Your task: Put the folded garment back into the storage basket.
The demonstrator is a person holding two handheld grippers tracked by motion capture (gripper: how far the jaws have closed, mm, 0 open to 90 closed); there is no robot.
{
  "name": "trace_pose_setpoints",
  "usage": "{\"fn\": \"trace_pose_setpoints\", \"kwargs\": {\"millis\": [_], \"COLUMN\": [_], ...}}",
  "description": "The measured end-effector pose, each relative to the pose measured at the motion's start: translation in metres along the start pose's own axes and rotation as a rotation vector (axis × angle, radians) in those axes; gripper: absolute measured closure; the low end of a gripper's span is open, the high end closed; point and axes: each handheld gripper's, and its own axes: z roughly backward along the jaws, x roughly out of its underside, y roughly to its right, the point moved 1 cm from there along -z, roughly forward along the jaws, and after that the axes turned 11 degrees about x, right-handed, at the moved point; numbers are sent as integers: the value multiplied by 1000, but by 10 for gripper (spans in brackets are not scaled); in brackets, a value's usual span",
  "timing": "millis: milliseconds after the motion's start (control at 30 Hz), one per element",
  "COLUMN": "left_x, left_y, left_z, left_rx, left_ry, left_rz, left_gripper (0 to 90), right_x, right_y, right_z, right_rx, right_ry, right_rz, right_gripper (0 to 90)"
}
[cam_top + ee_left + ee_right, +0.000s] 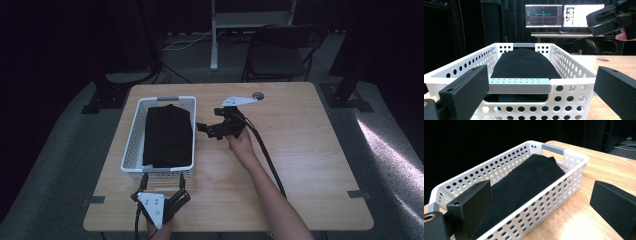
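Note:
A white perforated basket (131,135) stands on the left half of the wooden table (310,150), with a folded black cloth (167,135) lying inside it. My left gripper (163,176) sits at the table's front edge, open, its jaws on either side of the basket's near end. The left gripper view looks along the basket (571,67) over the cloth (524,62), with the left gripper (541,75) holding nothing. My right gripper (207,120) hovers just right of the basket, open and pointing at it. In the right gripper view it (541,190) is empty beside the basket (554,187) and the cloth (524,182).
The table's right half is bare wood, with a round cable hole (258,95) near the far edge. A dark chair (280,50) and a desk leg (214,40) stand behind the table. Lit monitors (564,15) are farther back.

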Motion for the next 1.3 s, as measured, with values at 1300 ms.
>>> {"fn": "trace_pose_setpoints", "kwargs": {"millis": [1300], "left_x": [0], "left_y": [0], "left_z": [0], "left_rx": [-7], "left_ry": [3], "left_rz": [1], "left_gripper": [8], "right_x": [54], "right_y": [29], "right_z": [104], "right_rx": [174], "right_ry": [28], "right_rz": [33], "right_gripper": [42]}}
